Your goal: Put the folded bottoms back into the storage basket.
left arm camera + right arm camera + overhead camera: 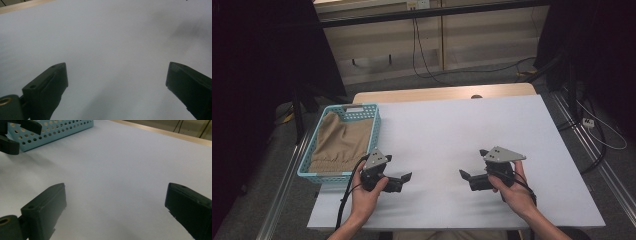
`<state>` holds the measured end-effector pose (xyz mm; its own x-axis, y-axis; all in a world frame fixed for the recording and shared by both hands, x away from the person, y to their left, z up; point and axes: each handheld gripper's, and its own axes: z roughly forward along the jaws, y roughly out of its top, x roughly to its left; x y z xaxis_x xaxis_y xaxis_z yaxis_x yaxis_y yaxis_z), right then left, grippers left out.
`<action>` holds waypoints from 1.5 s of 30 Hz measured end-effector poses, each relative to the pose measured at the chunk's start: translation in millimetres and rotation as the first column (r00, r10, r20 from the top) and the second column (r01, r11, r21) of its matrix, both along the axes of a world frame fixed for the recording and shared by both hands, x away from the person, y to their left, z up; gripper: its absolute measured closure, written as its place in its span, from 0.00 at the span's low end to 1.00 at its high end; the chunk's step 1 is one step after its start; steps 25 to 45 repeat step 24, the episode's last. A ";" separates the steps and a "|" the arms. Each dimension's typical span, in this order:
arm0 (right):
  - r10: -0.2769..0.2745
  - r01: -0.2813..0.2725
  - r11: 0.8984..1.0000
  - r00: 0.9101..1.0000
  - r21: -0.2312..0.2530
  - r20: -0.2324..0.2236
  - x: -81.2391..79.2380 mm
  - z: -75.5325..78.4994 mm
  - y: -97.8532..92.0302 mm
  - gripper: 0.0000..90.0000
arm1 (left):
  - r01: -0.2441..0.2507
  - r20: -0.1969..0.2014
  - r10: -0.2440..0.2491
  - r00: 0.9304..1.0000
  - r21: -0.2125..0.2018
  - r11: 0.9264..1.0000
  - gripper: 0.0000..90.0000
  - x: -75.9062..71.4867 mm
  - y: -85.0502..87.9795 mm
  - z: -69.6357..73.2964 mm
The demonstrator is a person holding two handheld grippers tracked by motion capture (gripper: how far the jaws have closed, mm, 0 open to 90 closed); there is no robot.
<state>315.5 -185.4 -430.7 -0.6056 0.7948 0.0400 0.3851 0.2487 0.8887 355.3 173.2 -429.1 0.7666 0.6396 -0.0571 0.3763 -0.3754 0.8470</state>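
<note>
On the white counter [452,130], both grippers rest with nothing held.
Tan cloth [343,142] already lies folded inside the blue basket [375,131] at the counter's left edge; the left gripper [404,179] and right gripper [464,176] hover low, fingers [43,207] spread wide, near the front edge, so the stowing looks finished, or not yet begun if the cloth is to come out.

Dim room, dark toward nine and three o'clock; the white table [452,130] catches soft overhead light. Left gripper view is hazy, with a blurred shadow at two o'clock.
</note>
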 end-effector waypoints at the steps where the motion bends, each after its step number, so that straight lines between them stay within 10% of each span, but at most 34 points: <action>1: -0.011 0.011 1.000 1.000 -0.004 0.000 -1.7 -1.0 -3.5 0.04 | 0.000 -0.001 0.000 1.000 -0.001 1.000 0.05 -0.3 0.1 -0.3; 16: -0.122 0.122 0.992 0.993 0.013 0.008 -28.1 -13.7 -43.5 0.04 | -0.024 0.012 0.024 1.000 -0.017 1.000 0.05 -9.8 6.4 -4.7; 45: -0.133 0.132 0.991 0.991 0.016 0.027 -33.9 -17.1 -45.0 0.02 | -0.011 0.008 0.011 1.000 -0.032 0.999 0.05 -16.1 6.0 -6.2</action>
